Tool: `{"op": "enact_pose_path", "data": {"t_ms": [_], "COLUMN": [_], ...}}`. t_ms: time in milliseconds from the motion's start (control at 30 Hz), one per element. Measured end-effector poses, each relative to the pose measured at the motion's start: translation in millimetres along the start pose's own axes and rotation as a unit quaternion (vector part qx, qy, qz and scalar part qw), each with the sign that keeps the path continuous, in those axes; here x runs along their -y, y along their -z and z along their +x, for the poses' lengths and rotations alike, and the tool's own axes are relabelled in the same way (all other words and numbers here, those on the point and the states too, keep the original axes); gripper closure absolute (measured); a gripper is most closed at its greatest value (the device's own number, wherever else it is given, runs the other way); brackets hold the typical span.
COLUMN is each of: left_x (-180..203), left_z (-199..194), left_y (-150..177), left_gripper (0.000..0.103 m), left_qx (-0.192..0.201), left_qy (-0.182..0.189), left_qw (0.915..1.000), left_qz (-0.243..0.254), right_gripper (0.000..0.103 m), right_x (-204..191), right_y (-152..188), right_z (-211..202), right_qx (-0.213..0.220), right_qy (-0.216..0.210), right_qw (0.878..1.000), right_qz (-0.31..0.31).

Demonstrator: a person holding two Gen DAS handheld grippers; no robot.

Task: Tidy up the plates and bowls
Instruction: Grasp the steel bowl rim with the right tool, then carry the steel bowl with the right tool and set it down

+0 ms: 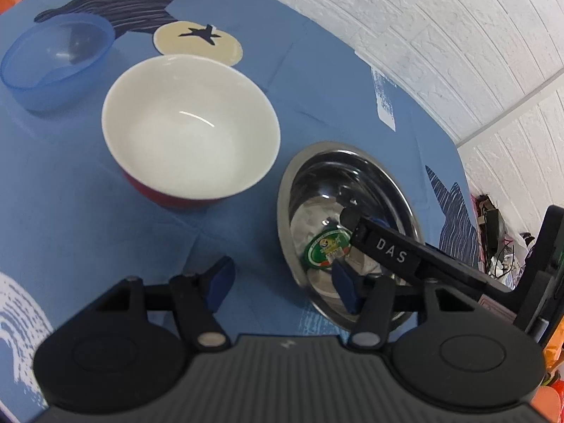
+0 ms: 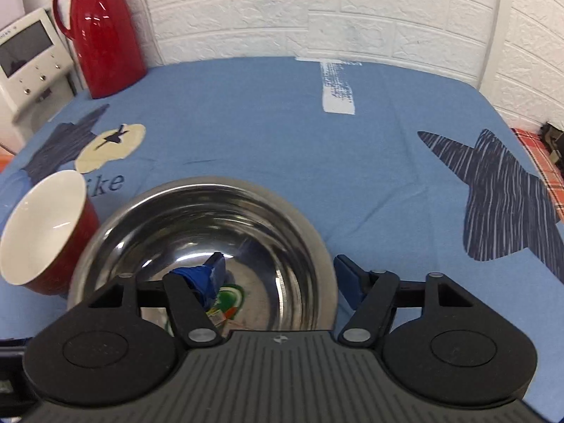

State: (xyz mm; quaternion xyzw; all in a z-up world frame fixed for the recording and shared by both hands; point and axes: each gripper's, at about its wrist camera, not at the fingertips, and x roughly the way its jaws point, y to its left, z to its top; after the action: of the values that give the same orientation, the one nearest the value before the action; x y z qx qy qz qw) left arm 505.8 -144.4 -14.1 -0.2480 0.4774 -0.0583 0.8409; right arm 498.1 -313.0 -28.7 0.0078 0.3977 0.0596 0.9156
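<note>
Nothing is nested yet, by my reading: three bowls are sitting apart on the blue cloth (image 2: 268, 112), so most of the stacking is still ahead. My right gripper (image 2: 276, 275) is straddling the rim of the steel bowl (image 1: 310, 176), one finger (image 2: 215, 275) inside, the other outside at 3 o'clock; jaws are spread w/ a gap to the wall, not clamping yet. My left gripper (image 1: 282, 282) is hanging open and empty, near the steel bowl's 9 o'clock side. Red bowl w/ white inside (image 1: 190, 130) is sitting just beside the steel one at 10 o'clock; blue plastic bowl (image 1: 56, 60) is farther off at 11. Room: cloth is lying bare from 12 to 3; red jug (image 2: 105, 31) and wall (image 2: 352, 10) are bounding the far edge; table edge is dropping off at 3.
</note>
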Motion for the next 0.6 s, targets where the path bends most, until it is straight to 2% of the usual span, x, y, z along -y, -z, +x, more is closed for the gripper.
{"op": "enact_pose_path", "data": {"t_ms": [33,67,100,167,300,600], "left_x": [3,3,2,2,-4,-55], "left_z": [1,1,1,-3,-29,-131], "left_y": [0,0,0,1,21,108], "left_gripper": [0.062,0.067,0.081,0.083,0.084,0.086], "left_qx": [-0.005,-0.011,-0.021,-0.03,-0.048,-0.089], "left_qy": [-0.005,-0.003,0.007,-0.005,0.008,0.045], "left_qw": [0.9998,0.9996,0.9993,0.9987,0.9961,0.9802], "left_qz": [0.016,0.027,0.031,0.041,0.074,0.171], "right_gripper": [0.06,0.061,0.064,0.066,0.066,0.062], "right_x": [-4,-8,-11,-15,-23,-83], "right_y": [2,4,7,14,44,146], "right_z": [-2,-6,-10,-19,-49,-166], "right_qx": [-0.001,0.002,-0.001,-0.009,-0.023,0.011], "right_qy": [0.0,-0.002,-0.004,-0.008,-0.022,-0.045], "right_qw": [1.0,1.0,1.0,0.999,0.999,0.998], "right_qz": [-0.014,-0.028,-0.031,-0.039,-0.025,-0.03]}}
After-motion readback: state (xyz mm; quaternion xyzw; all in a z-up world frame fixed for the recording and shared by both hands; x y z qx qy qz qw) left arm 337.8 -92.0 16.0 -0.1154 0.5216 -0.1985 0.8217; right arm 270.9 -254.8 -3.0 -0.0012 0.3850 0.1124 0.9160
